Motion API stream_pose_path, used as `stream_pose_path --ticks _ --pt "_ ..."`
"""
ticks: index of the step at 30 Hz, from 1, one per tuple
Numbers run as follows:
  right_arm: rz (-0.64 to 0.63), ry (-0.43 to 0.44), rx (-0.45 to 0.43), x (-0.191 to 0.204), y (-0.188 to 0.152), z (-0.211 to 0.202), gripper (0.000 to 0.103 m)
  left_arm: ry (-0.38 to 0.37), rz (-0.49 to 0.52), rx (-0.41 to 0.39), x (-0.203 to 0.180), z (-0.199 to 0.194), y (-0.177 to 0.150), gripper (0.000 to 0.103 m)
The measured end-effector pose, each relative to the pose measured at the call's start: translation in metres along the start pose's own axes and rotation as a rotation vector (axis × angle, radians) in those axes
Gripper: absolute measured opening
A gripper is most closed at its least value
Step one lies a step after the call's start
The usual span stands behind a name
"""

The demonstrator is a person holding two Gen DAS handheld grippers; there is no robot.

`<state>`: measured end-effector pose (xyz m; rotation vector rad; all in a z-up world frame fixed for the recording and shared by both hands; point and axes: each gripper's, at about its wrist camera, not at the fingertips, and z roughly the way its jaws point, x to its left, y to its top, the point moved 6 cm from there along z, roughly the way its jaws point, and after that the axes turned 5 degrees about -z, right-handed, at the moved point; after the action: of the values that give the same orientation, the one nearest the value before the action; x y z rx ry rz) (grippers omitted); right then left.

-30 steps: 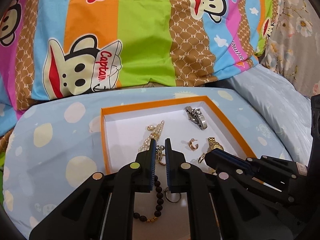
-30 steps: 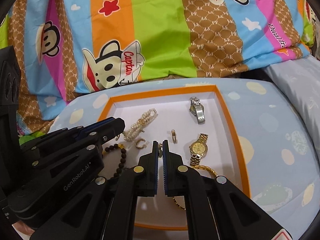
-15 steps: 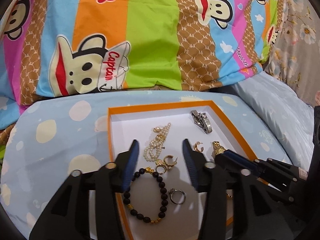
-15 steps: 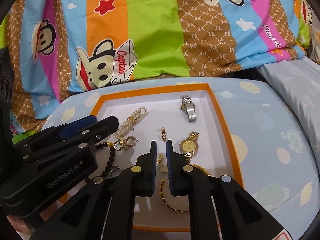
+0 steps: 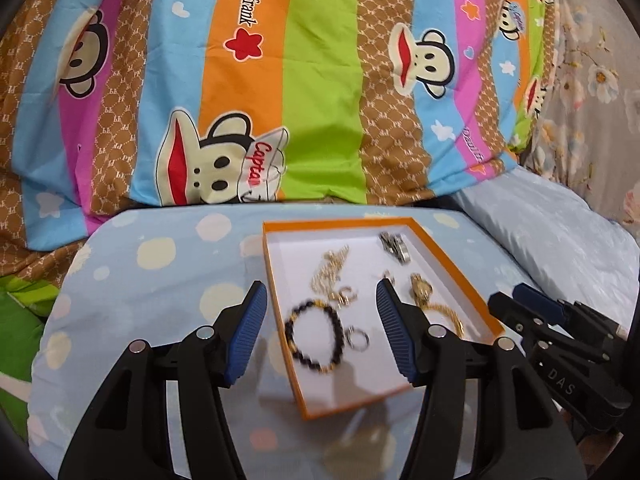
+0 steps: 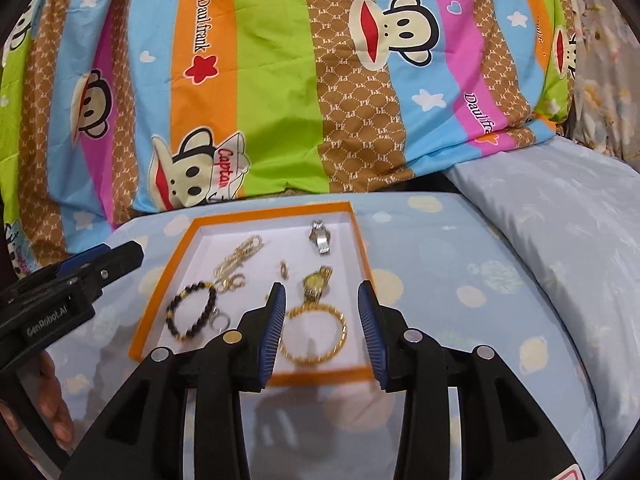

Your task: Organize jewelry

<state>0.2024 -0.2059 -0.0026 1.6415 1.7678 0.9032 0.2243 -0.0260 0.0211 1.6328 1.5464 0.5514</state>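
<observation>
An orange-rimmed white tray point(image 6: 360, 240) lies on a pale blue dotted cushion point(image 5: 160, 280). In it are a black bead bracelet point(image 6: 192, 312), a silver ring point(image 6: 219, 322), a pearl chain point(image 6: 240, 258), a gold bangle point(image 6: 316, 334), a gold watch point(image 6: 316, 282) and a silver watch point(image 6: 320, 236). My left gripper point(image 5: 320, 292) hovers before the bead bracelet point(image 5: 314, 338), its jaws opening with nothing between them. My right gripper point(image 6: 321, 292) hangs over the bangle and gold watch, jaws also opening and empty. Each gripper shows at the edge of the other's view.
A striped, brightly coloured monkey-print quilt point(image 5: 320, 80) rises behind the cushion. A pale blue pillow point(image 6: 560, 220) lies to the right. A person's hand point(image 6: 52, 400) holds the left gripper's handle at the lower left of the right wrist view.
Both grippers were shut low inside the tray; both have opened and drawn back and up. The tray looks smaller and farther, with the jewelry left lying in it.
</observation>
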Motion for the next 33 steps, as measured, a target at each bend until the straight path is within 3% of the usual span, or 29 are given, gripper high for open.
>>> stream_pose_path --ticks 6,10,18,22,29,33 --pt "-0.008 0.022 0.036 0.011 -0.021 -0.001 0.038 0.004 0.036 0.105 -0.009 0.000 -0.051 0.055" --pt "-0.009 0.027 0.038 0.015 -0.024 -0.002 0.038 0.044 0.031 0.142 -0.001 0.008 -0.063 0.055" --pt "-0.009 0.030 0.056 0.021 -0.022 0.006 0.038 0.109 0.019 0.132 0.017 0.015 -0.059 0.057" --pt "-0.015 0.029 0.063 0.025 -0.020 0.012 0.038 0.084 -0.029 0.141 0.025 0.014 -0.053 0.055" --pt "0.007 0.009 0.046 0.023 -0.007 0.019 0.038 0.056 0.002 0.090 0.007 0.012 -0.032 0.055" --pt "0.014 -0.017 0.046 0.017 -0.010 0.021 0.047 0.076 0.025 0.066 -0.003 0.024 -0.026 0.055"
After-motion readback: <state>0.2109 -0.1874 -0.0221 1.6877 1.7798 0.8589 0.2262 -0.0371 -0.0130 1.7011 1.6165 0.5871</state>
